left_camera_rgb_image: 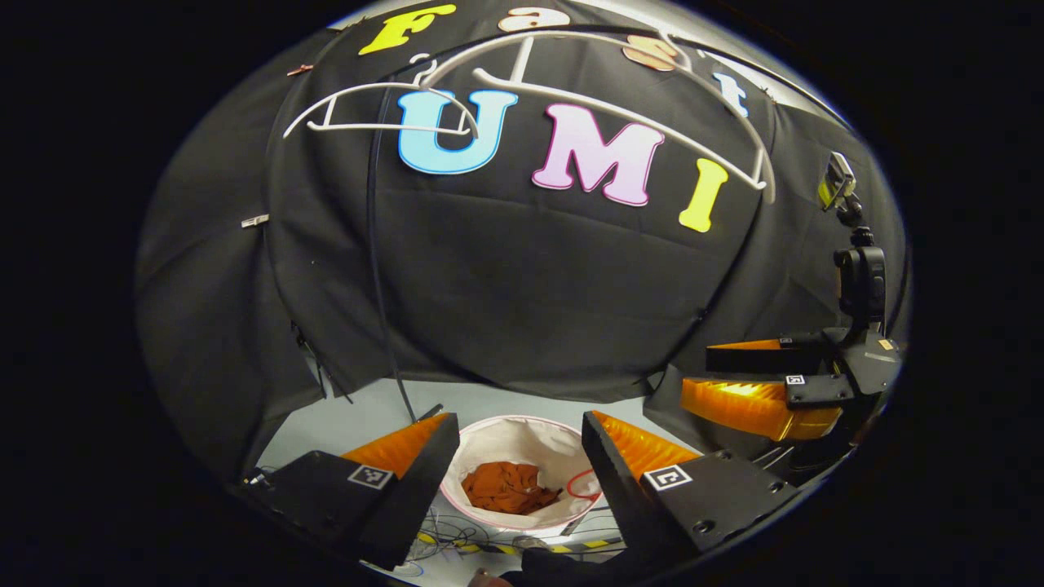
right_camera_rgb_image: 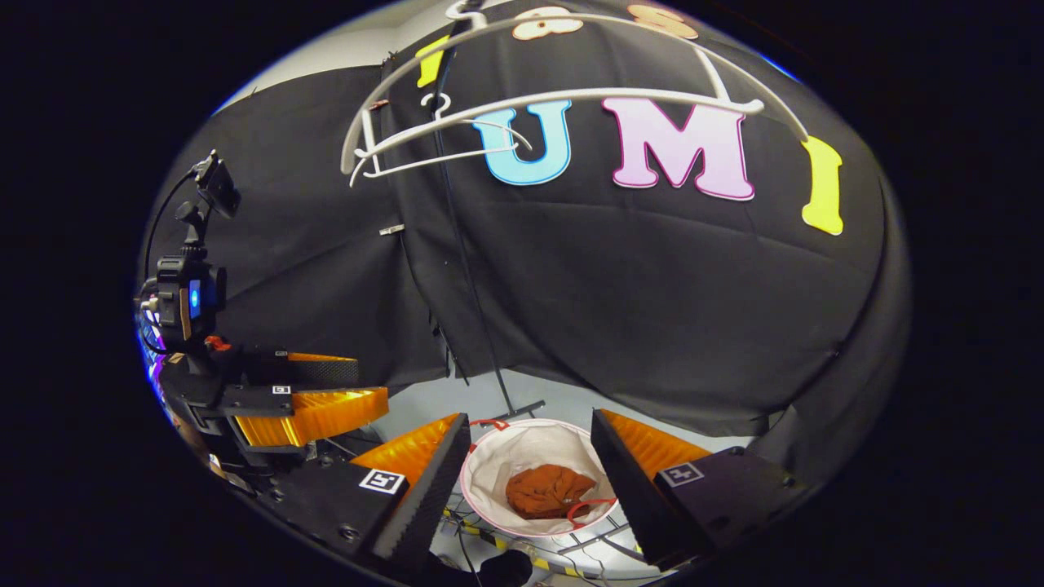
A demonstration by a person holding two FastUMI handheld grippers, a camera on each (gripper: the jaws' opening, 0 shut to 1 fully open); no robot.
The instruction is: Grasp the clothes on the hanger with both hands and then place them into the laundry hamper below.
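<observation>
Right gripper view shows hamper (right_camera_rgb_image: 489,481) handles clearly.

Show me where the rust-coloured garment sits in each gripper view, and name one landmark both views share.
Left gripper view: the rust-coloured garment lies crumpled in the laundry hamper, bottom centre, framed between that gripper's own fingers.
Right gripper view: bottom centre again, inside the hamper, just right of middle.
Shared landmark: the empty white hangers at the top.

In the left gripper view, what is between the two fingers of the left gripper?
In the left gripper view, the open left gripper frames the laundry hamper below, with the rust-orange clothes lying inside it.
</observation>
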